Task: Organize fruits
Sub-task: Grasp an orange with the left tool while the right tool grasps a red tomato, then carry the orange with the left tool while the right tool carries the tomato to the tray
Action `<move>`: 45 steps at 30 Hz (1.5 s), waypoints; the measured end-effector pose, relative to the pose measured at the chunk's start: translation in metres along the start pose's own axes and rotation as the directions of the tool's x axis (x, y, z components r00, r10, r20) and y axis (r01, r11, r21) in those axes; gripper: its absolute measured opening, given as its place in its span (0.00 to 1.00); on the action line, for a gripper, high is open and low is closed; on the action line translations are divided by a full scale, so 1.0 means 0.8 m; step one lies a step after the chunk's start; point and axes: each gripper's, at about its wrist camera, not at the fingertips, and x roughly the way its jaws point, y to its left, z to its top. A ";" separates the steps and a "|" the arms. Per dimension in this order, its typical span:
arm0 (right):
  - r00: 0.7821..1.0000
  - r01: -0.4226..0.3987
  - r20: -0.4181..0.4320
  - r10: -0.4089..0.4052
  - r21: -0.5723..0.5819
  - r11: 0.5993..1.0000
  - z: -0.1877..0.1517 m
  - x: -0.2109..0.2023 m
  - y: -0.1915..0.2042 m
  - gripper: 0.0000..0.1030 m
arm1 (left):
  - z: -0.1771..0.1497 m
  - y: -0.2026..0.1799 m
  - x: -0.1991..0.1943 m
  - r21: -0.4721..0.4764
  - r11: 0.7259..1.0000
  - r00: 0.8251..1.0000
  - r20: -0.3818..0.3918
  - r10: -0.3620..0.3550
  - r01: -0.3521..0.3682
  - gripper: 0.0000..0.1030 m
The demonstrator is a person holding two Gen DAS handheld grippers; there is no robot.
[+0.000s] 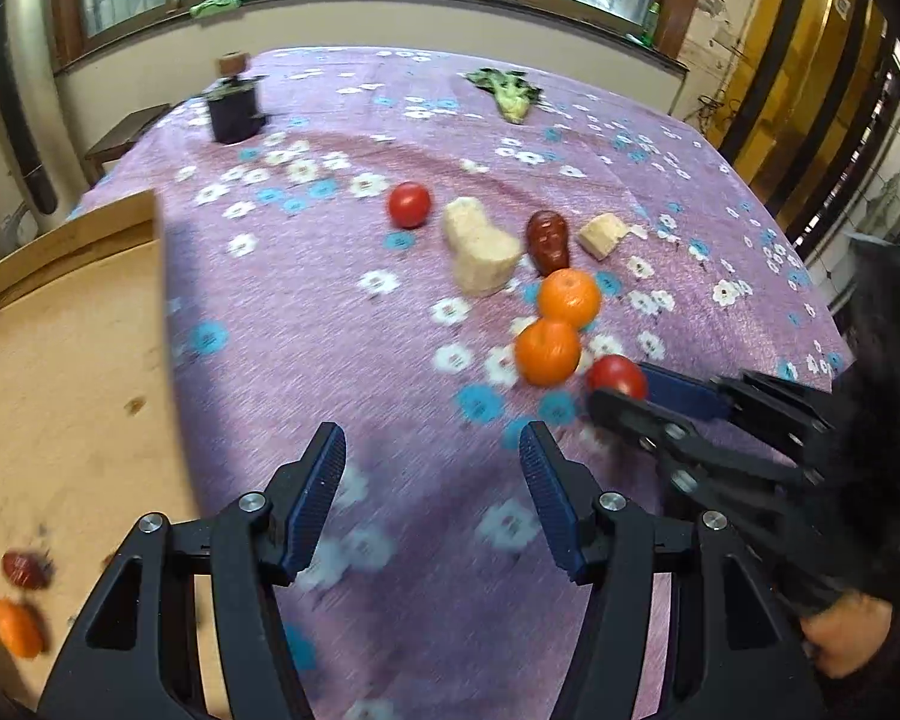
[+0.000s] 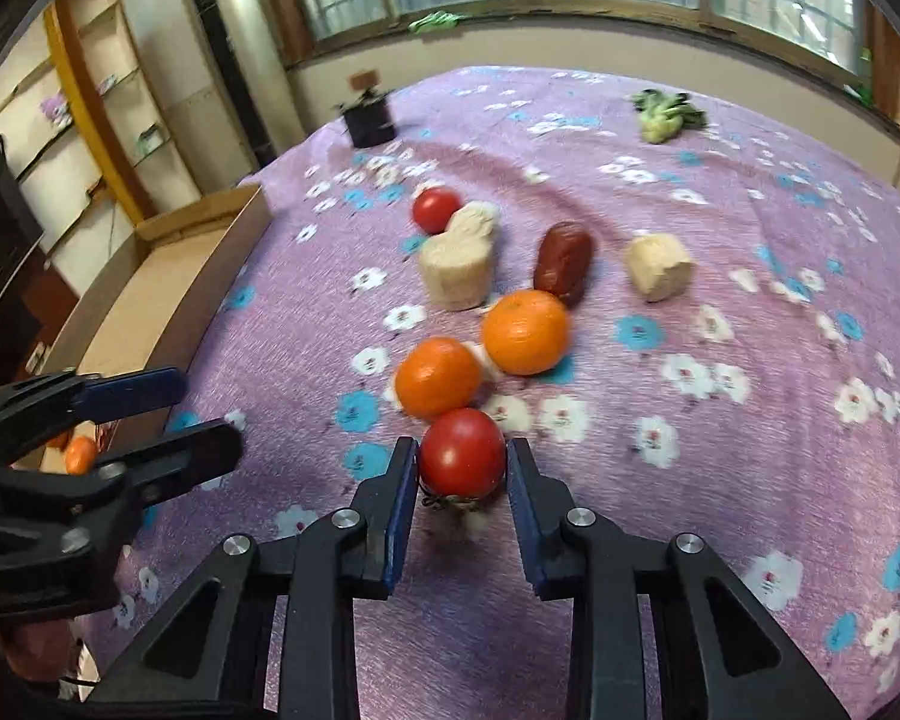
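**Right hand-held gripper clamps tomato; left one empty over purple cloth**

Tabletop (image 1: 390,420) covered in purple woven cloth with white and blue flower print, slightly wrinkled. Windows with wooden frames run behind it; shelving and a tall grey column stand off to the left in the right wrist view.

Right hand-held gripper (image 2: 462,468): blue ribbed pads pressed on both sides of a smooth, glossy red tomato (image 2: 462,459), stem end facing the camera. Just ahead of it, two round oranges (image 2: 438,376) with dimpled skin, almost touching each other. Further ahead: dark red oblong fruit (image 2: 563,264), two pale rough chunks (image 2: 459,267), second tomato (image 2: 435,209). Far ahead, a dark pot (image 2: 369,117) and a leafy green vegetable (image 2: 666,114).

Left hand-held gripper (image 1: 432,468): jaws wide apart, nothing between them, hovering over bare cloth. To its left, a shallow cardboard box (image 1: 60,330), flat brown floor, holding one orange (image 1: 17,627) and one dark red fruit (image 1: 24,567) at the near corner. Frames motion-blurred.
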 end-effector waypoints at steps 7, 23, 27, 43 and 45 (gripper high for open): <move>0.998 -0.018 0.057 0.012 0.112 0.994 -0.016 -0.050 -0.045 0.29 | 0.024 -0.050 0.052 0.068 0.996 0.997 -0.059 -0.053 0.057 0.58; 0.995 -0.029 0.102 0.015 0.139 0.990 -0.017 -0.083 -0.049 0.29 | 0.019 -0.070 0.053 0.133 0.991 1.000 -0.009 -0.001 0.002 0.29; 0.994 -0.040 0.111 0.026 0.118 0.992 -0.013 -0.089 -0.035 0.29 | 0.011 -0.057 0.035 0.115 0.993 1.000 0.012 0.022 -0.023 0.29; 0.988 -0.116 0.110 0.112 0.031 0.993 -0.004 -0.086 0.035 0.29 | -0.014 0.010 -0.030 0.031 0.994 0.992 0.074 0.099 -0.101 0.29; 0.985 -0.127 0.117 0.125 0.015 0.992 -0.003 -0.087 0.045 0.29 | -0.017 0.018 -0.037 0.023 0.994 0.991 0.082 0.105 -0.108 0.29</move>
